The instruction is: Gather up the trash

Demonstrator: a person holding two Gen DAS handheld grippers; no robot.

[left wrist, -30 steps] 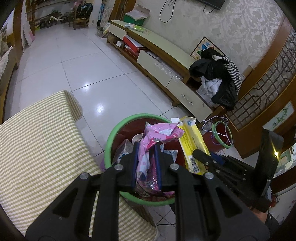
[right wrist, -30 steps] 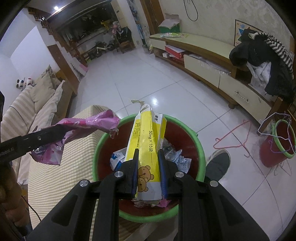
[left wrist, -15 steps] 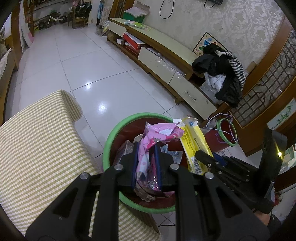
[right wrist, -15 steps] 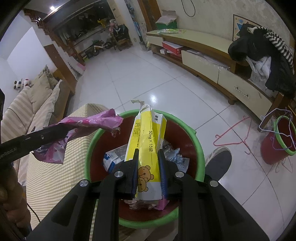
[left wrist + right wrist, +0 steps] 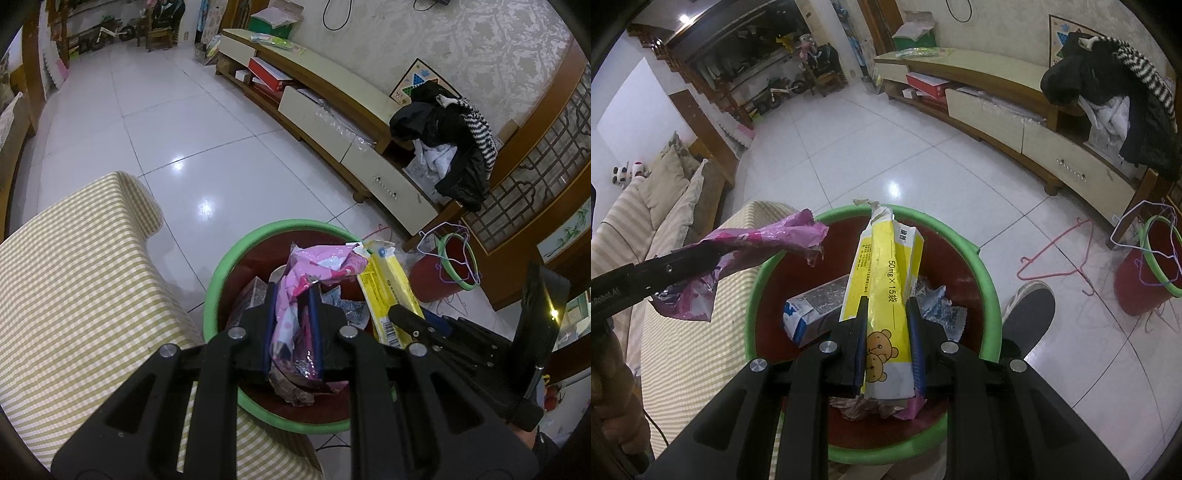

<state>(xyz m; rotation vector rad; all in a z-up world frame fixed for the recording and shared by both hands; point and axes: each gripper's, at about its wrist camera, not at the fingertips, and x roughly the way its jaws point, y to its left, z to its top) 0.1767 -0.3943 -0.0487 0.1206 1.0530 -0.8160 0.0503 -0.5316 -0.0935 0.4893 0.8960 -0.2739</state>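
Over the green-rimmed bin (image 5: 988,291) we are lowering both grippers closer, left gripper (image 5: 291,325) clamping the pink wrapper (image 5: 321,264), right gripper (image 5: 888,332) clamping the yellow packet (image 5: 886,284), releases coming next.

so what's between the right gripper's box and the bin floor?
Right wrist view: the yellow box, clamped in the right gripper, hangs over the bin. Beneath it lie a blue-white carton and crumpled wrappers.

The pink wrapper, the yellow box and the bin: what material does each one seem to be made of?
Pink wrapper: probably thin plastic film, glossy; it crumples and shines, with a silvery inside.
Yellow box: looks like printed cardboard, slightly glossy; its torn top shows a paper edge and it holds flat folds.
Bin: likely moulded plastic, smooth; green rim, dark red wall.
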